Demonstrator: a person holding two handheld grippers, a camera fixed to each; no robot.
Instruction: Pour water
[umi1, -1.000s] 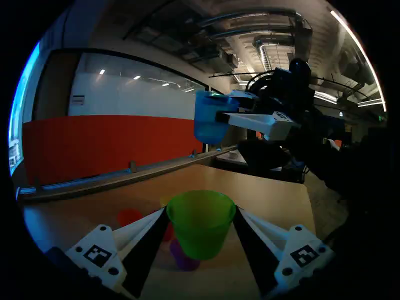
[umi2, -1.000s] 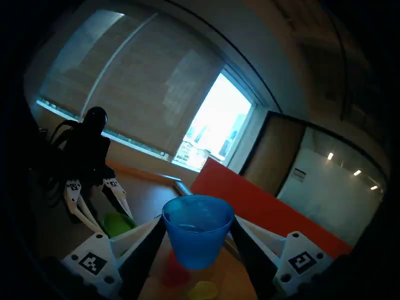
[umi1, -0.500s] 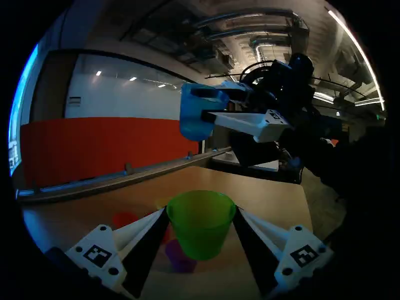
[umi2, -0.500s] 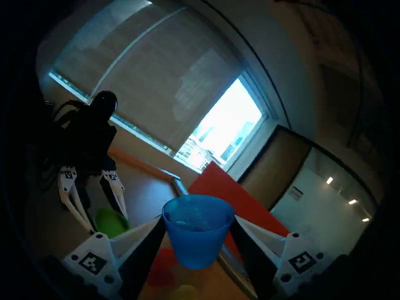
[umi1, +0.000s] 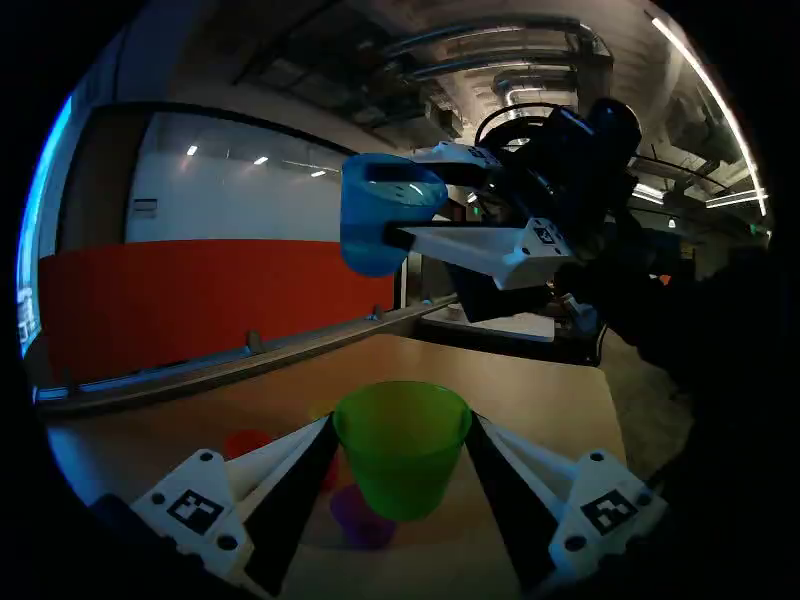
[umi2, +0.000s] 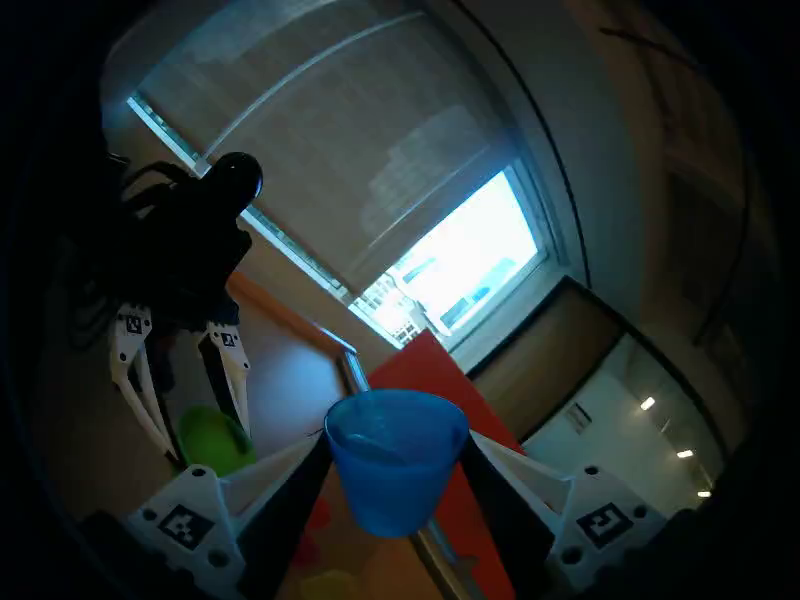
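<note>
The only markings are sitting on the fingers: square black-and-white coded tags (umi1: 195, 510) (patterns, not words). A small sign (umi1: 145, 208) on the pale wall is too small to read.

The left gripper (umi1: 400, 425) is pressing both fingers onto a translucent green cup (umi1: 400, 465), holding it upright over the wooden table (umi1: 530, 385). The right gripper (umi1: 392, 205) is clamping a translucent blue cup (umi1: 365, 235) from both sides, high above the green one and well apart from it, and tipping it. In the right gripper view, water (umi2: 375, 445) is lying slanted inside.

Below the green cup, a red cup (umi1: 243, 442) and a purple cup (umi1: 352, 512) are standing on the table. Open tabletop is stretching toward the table's far corner, with a rail (umi1: 250, 350) and an orange panel (umi1: 200, 290) bounding the far side.
</note>
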